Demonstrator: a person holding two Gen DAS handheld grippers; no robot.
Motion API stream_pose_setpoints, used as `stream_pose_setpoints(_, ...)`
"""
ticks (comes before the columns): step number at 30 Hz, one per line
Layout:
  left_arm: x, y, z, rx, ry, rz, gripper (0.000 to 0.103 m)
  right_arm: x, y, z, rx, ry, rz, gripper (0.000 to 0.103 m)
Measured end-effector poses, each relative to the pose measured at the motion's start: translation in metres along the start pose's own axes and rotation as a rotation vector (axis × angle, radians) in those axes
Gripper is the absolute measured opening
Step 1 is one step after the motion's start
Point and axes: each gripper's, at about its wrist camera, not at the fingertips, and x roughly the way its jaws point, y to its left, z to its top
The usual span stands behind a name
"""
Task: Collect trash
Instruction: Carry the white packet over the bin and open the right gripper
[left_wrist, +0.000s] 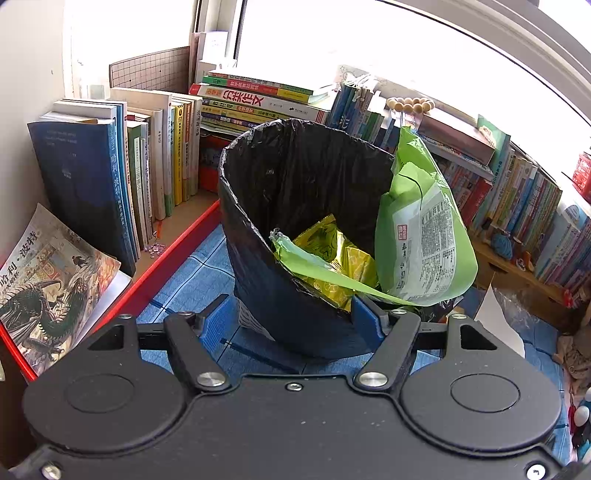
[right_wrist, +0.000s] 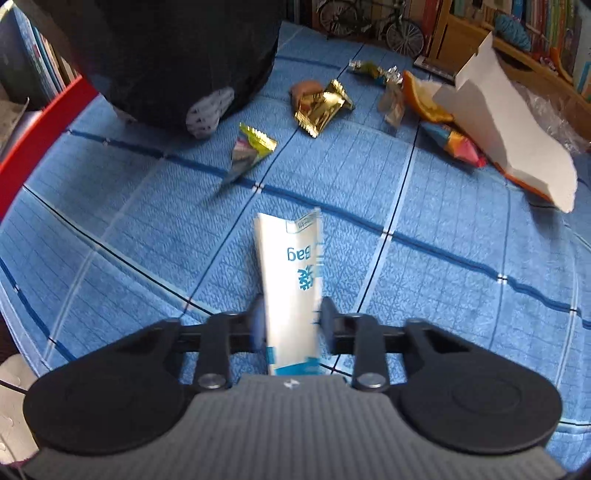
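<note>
1. Your right hand-held gripper (right_wrist: 290, 317) has its jaws drawn in on a white and blue packet (right_wrist: 290, 280); both pads press its sides, low over the blue quilted mat (right_wrist: 461, 295).
2. That packet stands nearly upright between the pads, its torn top end pointing away from you, its printed lettering upside down in the right wrist view.
3. Your left hand-held gripper (left_wrist: 291, 314) holds the near rim of the bin (left_wrist: 295, 177), which is lined with a black bag; one finger sits outside the wall and the other (left_wrist: 364, 317) inside it.
4. Whether the left pads actually press the rim, you cannot tell from this view.
5. Inside the bin lie a yellow wrapper (left_wrist: 332, 254) and a large green snack bag (left_wrist: 424, 236) that leans against the right-hand wall and sticks up above the rim.
6. On the mat ahead of your right hand lie a gold wrapper (right_wrist: 321, 107), a small yellow-green wrapper (right_wrist: 253, 147), a colourful wrapper (right_wrist: 458, 144), some orange peel (right_wrist: 424, 99) and a white card piece (right_wrist: 509, 133).
7. Books (left_wrist: 147, 158) stand in rows behind the bin.
</note>
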Motion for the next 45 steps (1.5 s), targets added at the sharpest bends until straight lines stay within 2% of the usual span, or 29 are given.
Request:
stream_pose_setpoints(8,0.0,-0.001,0.002,0.002,0.01,-0.014,0.064,-0.039,-0.012,0.014,0.098,-0.075,0.024,0.021)
stream_pose_setpoints(15,0.001,-0.001,0.003,0.003,0.008,-0.027,0.062,-0.1,-0.019,0.045,0.173,-0.207,0.074,0.02)
stream_pose_setpoints(19,0.005,0.0,0.006,-0.006,0.017,-0.041,0.06,-0.131,-0.017,0.071,0.153,-0.272,0.079,0.019)
stream_pose_setpoints(21,0.009,-0.002,0.008,0.033,0.012,-0.034,0.058,-0.148,-0.014,0.088,0.135,-0.307,0.104,0.019)
stream_pose_setpoints(22,0.011,-0.001,0.008,0.006,0.011,-0.014,0.058,-0.158,-0.01,0.097,0.11,-0.331,0.099,0.019)
stream_pose_setpoints(25,0.02,0.005,0.008,-0.062,0.045,-0.051,0.058,-0.18,0.005,0.124,0.051,-0.398,0.121,0.019)
stream_pose_setpoints(27,0.022,0.003,0.01,-0.053,0.061,-0.047,0.057,-0.186,0.016,0.14,0.009,-0.414,0.147,0.019)
stream_pose_setpoints(29,0.022,0.0,0.011,-0.02,0.045,-0.043,0.057,-0.186,0.027,0.155,-0.031,-0.416,0.173,0.019)
stream_pose_setpoints(34,0.029,0.002,0.017,-0.015,0.046,-0.035,0.056,-0.173,0.051,0.188,-0.13,-0.414,0.19,0.02)
stream_pose_setpoints(37,0.032,0.003,0.018,-0.011,0.045,-0.016,0.056,-0.158,0.058,0.201,-0.142,-0.406,0.201,0.032)
stream_pose_setpoints(41,0.037,0.007,0.021,-0.033,0.049,-0.002,0.056,-0.146,0.057,0.213,-0.122,-0.391,0.227,0.062)
stream_pose_setpoints(45,0.04,0.005,0.024,-0.034,0.047,0.01,0.057,-0.145,0.05,0.216,-0.121,-0.392,0.256,0.067)
